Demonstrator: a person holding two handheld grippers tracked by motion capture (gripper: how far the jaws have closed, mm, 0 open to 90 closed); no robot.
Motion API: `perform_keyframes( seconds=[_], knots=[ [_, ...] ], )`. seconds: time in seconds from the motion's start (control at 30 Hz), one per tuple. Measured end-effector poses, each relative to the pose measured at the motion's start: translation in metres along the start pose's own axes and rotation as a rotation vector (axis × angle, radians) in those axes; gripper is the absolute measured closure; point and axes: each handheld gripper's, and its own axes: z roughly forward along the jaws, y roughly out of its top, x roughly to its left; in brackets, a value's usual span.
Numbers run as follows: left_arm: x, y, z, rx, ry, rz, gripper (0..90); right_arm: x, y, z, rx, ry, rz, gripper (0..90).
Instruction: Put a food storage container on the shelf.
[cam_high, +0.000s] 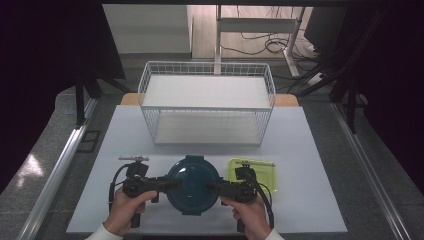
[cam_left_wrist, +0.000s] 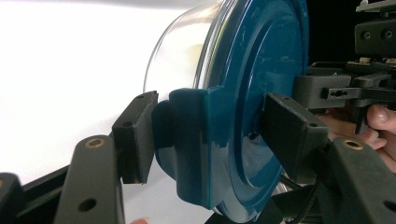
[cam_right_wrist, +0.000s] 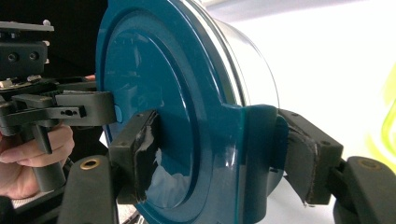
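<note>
A round clear container with a dark teal lid lies lid up near the table's front edge, between both grippers. My left gripper grips it from the left. In the left gripper view the jaws are shut on a latch tab of the lid, one pad on top and one underneath. From the right comes my right gripper. In the right gripper view its jaws are shut on the opposite tab of the lid. I cannot tell whether the container rests on the table.
A white wire basket stands at the back of the white table. A yellow-green square container lies just right of the round one, behind the right gripper, and its edge shows in the right gripper view.
</note>
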Motion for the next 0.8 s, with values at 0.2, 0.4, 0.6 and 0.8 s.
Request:
perform_keyframes(
  seconds=[0.2,0.4,0.6,0.8],
  knots=[
    [-0.006,0.01,-0.003,-0.017,-0.003,0.007,38.0,0.005,0.013,-0.006,-0.005,-0.002,-0.018,32.9],
    [-0.011,0.023,-0.004,-0.032,-0.006,0.015,38.0,0.009,0.027,-0.012,-0.012,-0.009,-0.038,32.9],
    [-0.017,0.037,-0.004,-0.048,-0.012,0.024,38.0,0.012,0.044,-0.019,-0.018,-0.015,-0.057,32.9],
    [-0.024,0.051,-0.004,-0.057,-0.01,0.039,38.0,0.013,0.057,-0.026,-0.026,-0.015,-0.063,32.9]
  ],
)
